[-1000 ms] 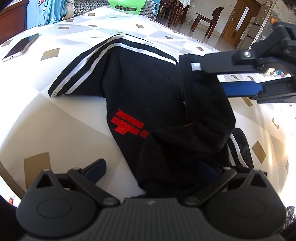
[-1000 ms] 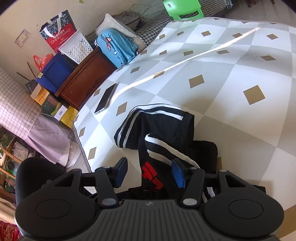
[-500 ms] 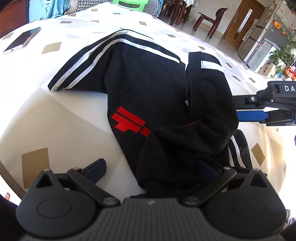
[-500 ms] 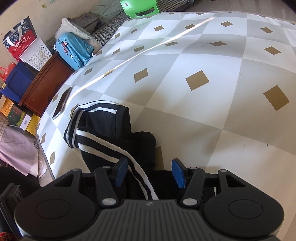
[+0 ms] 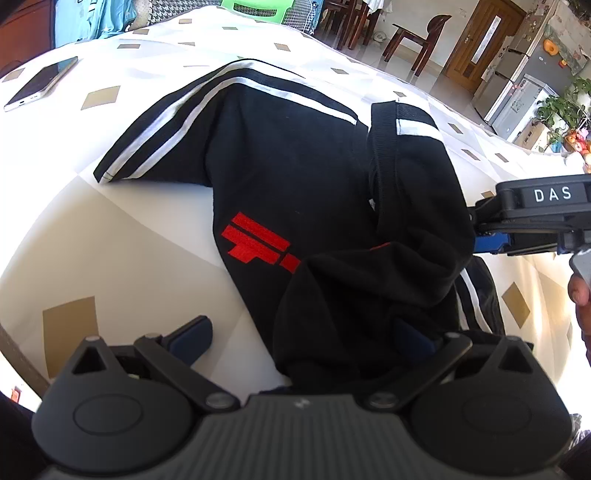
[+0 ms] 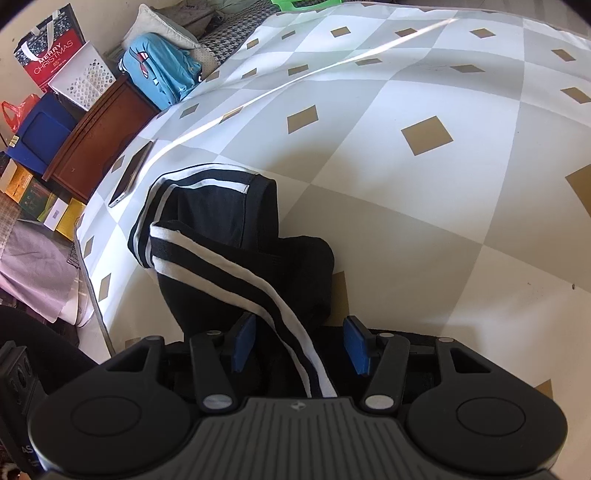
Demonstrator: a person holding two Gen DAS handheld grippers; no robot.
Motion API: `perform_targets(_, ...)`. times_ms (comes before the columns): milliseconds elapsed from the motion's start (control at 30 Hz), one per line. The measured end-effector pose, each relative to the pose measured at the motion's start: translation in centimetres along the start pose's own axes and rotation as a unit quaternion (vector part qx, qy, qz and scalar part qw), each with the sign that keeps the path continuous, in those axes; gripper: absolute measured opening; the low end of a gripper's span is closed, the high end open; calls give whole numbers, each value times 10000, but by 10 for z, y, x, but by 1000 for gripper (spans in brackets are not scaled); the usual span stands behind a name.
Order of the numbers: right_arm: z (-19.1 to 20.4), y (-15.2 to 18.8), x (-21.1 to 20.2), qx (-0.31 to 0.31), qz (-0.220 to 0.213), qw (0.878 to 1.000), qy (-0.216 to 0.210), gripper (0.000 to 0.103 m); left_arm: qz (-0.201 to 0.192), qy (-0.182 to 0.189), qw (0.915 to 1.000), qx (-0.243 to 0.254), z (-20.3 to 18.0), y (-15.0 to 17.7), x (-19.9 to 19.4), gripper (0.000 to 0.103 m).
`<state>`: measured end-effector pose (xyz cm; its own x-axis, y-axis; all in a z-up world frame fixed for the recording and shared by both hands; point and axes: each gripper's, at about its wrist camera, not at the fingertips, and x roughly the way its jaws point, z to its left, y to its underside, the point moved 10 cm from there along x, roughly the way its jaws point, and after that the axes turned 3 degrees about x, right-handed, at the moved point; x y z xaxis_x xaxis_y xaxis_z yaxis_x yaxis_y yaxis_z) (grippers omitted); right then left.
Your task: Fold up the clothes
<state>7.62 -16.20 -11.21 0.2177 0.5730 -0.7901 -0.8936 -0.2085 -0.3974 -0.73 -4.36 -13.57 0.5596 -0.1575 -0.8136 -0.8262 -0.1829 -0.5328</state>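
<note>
Tablecloth with grey and white diamonds and small gold squares covers the whole table, and strong sunlight makes it nearly white in the left wrist view. Black shorts with 2 white side stripes and a red logo lie near the table edge closest to the person, partly flat and partly bunched. The left gripper has its jaws spread wide, with the bunched cloth lying over its right finger; the left finger is bare above the tablecloth. The right gripper also has its jaws apart, and a striped fold of the shorts passes between them without being pinched. In the left wrist view it sits at the right side of the shorts, with a fingertip of the person beside it. A phone lies near the table corner by a brown wooden cabinet. Behind this cabinet are a red Christmas bag, a blue garment and boxes. Farther off stand wooden chairs, a wooden door and a green plastic stool.
</note>
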Motion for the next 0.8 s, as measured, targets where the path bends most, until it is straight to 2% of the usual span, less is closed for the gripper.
perform_targets(133, 6, 3, 4, -28, 42, 9999, -148, 42, -1, 1, 10000, 15, -1, -1, 0, 103)
perform_targets(267, 13, 6, 5, -219, 55, 9996, -187, 20, -2, -5, 10000, 23, -2, 0, -1, 103)
perform_targets(433, 21, 6, -1, -582, -84, 9983, -36, 9, 7, 3, 10000, -12, 2, 1, -3, 103)
perform_targets(633, 20, -17, -43, -542, -909, 9944, 9, 6, -140, 91, 9998, -147, 0, -9, -10, 103)
perform_targets(800, 16, -41, -99, -314, -1786, 9834, -87, 5, -308, 146, 9992, -224, -2, -22, -21, 103)
